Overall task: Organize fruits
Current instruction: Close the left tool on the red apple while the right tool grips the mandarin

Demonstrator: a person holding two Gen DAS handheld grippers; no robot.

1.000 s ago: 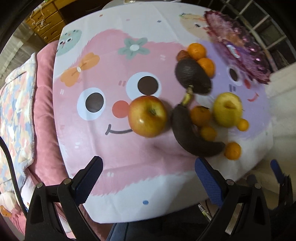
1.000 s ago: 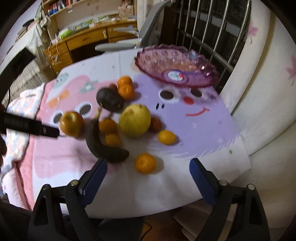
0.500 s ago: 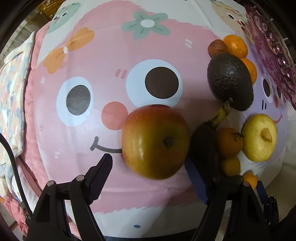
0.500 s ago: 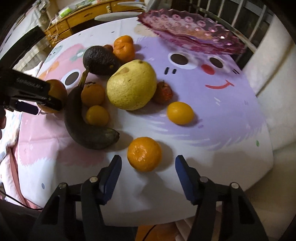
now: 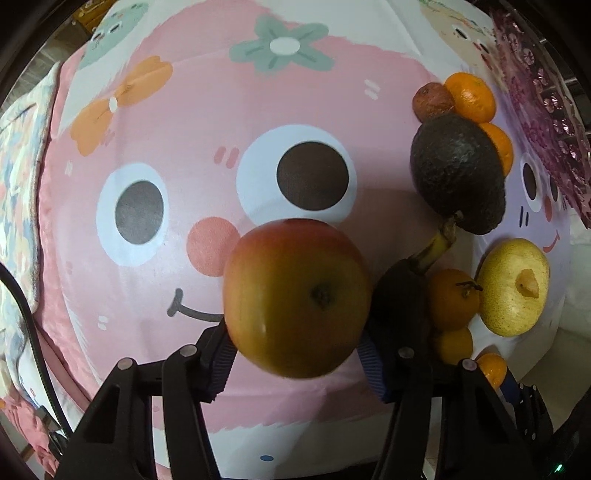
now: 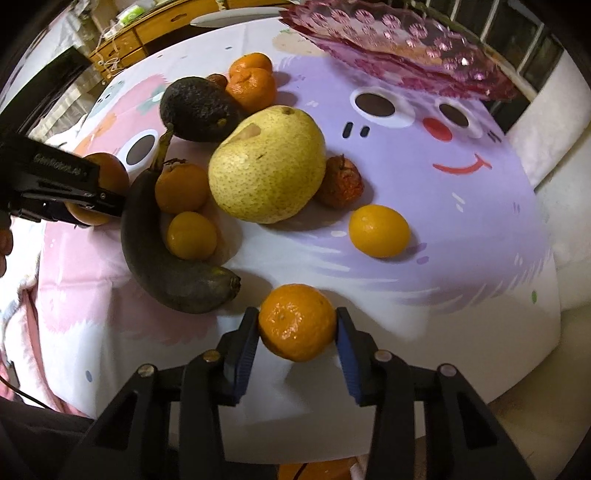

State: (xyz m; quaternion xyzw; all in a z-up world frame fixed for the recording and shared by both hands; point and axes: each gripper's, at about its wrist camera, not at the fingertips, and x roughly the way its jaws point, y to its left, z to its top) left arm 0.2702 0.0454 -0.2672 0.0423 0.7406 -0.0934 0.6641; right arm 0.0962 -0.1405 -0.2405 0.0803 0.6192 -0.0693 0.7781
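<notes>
My left gripper (image 5: 295, 350) is shut on a red-yellow apple (image 5: 297, 295), with a blue pad pressed to each side. The right wrist view shows that gripper and apple (image 6: 107, 173) at the far left. My right gripper (image 6: 297, 332) is shut on a mandarin (image 6: 297, 321) at the table's near edge. A dark banana (image 6: 162, 254), a dark avocado (image 6: 197, 109), a yellow pear (image 6: 267, 170) and several small oranges lie clustered on the cartoon tablecloth (image 6: 461, 240). A pink glass bowl (image 6: 399, 48) stands at the far right.
A shrivelled reddish fruit (image 6: 340, 181) lies beside the pear and a small orange (image 6: 378, 230) lies alone on the purple part. A wooden desk (image 6: 147, 33) stands behind the table. A quilted cushion (image 5: 18, 166) lies left of the table.
Both grippers have moved forward and closed. The left one has closed on the apple and the right one on the mandarin.
</notes>
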